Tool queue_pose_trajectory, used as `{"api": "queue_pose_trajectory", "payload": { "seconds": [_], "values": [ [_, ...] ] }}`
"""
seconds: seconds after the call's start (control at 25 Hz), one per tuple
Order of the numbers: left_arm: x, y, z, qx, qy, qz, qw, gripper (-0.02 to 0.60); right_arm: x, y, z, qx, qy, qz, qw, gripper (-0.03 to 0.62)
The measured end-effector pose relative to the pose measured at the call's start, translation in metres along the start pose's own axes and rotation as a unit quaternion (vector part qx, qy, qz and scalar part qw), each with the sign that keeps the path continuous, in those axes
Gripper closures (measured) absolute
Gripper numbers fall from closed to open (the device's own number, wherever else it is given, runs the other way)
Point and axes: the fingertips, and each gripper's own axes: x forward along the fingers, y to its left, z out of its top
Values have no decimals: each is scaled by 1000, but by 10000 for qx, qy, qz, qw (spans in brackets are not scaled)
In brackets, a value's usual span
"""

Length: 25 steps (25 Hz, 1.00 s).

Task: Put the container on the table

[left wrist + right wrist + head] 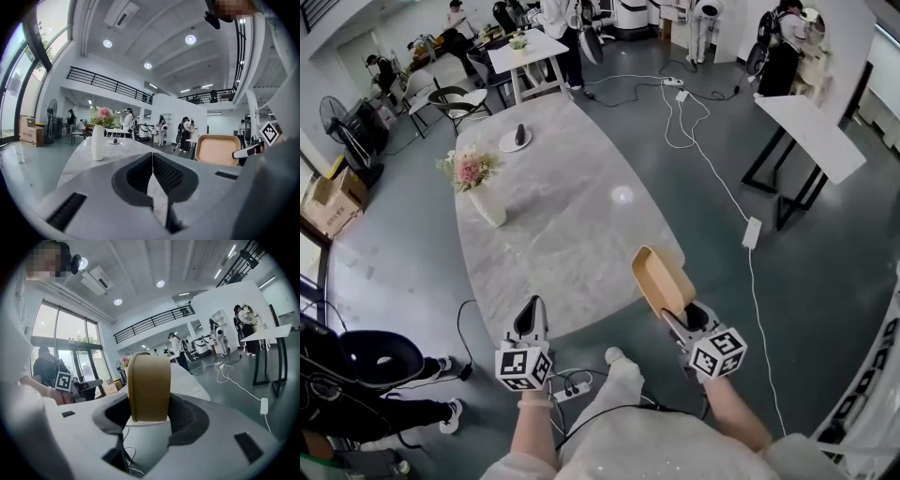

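Observation:
A tan, shallow container stands on edge in my right gripper, whose jaws are shut on its lower rim. It hangs in the air over the near right corner of the long marble table. In the right gripper view the container fills the gap between the jaws of that gripper, narrow side toward the camera. My left gripper is at the table's near end with its jaws together and nothing in them. The left gripper view shows that gripper closed, with the container off to its right.
A white vase of pink flowers stands on the table's left side, with a plate bearing a dark object at the far end. White cables run across the floor on the right, and a power strip lies by my feet. A black-legged table is at far right.

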Motion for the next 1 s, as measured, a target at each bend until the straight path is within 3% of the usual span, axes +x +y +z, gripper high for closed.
{"api": "queue_pose_trajectory", "payload": {
  "seconds": [0.36, 1.0],
  "values": [
    [48, 30, 3, -113, 33, 235, 9997, 575, 73, -16, 22, -111, 233, 363, 9990, 359],
    [112, 72, -2, -193, 245, 512, 9982, 575, 167, -38, 35, 130, 670, 746, 9949, 359]
  ]
}}
